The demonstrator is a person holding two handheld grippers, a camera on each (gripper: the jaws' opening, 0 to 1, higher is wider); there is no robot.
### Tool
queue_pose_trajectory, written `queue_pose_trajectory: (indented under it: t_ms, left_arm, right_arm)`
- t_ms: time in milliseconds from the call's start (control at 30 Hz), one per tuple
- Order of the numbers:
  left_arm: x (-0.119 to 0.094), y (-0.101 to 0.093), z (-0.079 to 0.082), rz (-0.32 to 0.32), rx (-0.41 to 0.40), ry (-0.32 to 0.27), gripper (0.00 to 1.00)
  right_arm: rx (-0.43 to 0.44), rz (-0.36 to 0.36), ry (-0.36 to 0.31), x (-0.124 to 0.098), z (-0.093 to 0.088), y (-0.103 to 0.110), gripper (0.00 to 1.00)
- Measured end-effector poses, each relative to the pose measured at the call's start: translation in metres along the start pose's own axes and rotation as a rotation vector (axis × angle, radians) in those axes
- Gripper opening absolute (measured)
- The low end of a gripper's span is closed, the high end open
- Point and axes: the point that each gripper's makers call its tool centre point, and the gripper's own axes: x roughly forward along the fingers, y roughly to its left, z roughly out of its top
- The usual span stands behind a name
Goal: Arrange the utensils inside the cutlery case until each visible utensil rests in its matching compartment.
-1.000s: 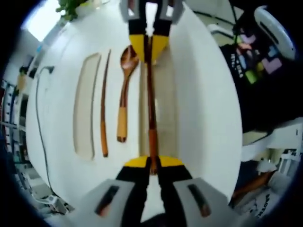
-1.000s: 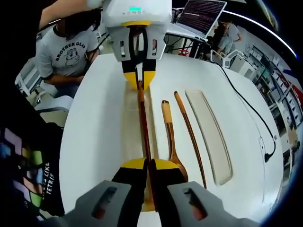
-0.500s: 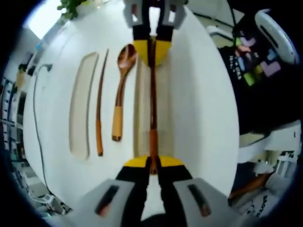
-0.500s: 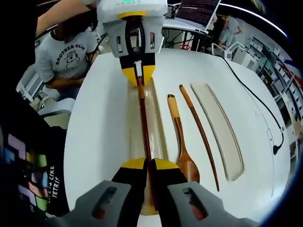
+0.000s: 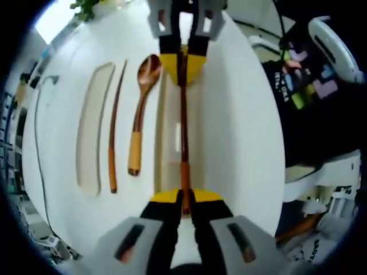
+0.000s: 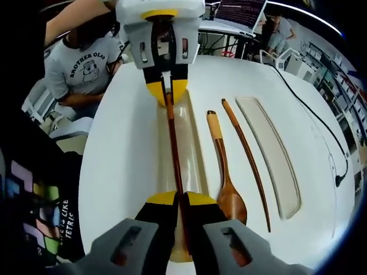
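Both tools pinch one wooden chopstick [image 5: 184,123] by its ends, left tool [image 5: 183,201] and right tool [image 6: 179,201], holding it level over the open cutlery case [image 6: 192,143], probably to lower it in. The spoon [image 6: 225,175] and second chopstick [image 6: 248,160] lie on the bench [image 6: 120,149] beside the lid [image 6: 272,152].

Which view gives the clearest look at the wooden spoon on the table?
The right gripper view: the wooden spoon lies large and sharp, bowl nearest, beside the case tray. The left gripper view shows the spoon whole but softer.
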Motion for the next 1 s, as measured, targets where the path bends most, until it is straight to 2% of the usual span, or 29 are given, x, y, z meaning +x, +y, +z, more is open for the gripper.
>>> queue_pose_trajectory:
  t_ms: [500,700,1000]
  left_arm:
    - [0.0,-0.004,-0.001,-0.017,-0.015,0.001,0.06]
    - [-0.003,-0.002,0.001,-0.007,-0.014,-0.017,0.08]
    - [-0.013,-0.002,0.002,0.014,-0.018,-0.029,0.08]
  right_arm:
    - [-0.024,-0.002,0.017,0.0,-0.004,0.001,0.06]
    - [-0.028,-0.004,0.017,-0.002,-0.004,0.002,0.07]
    - [-0.032,-0.024,-0.007,-0.021,0.002,-0.005,0.07]
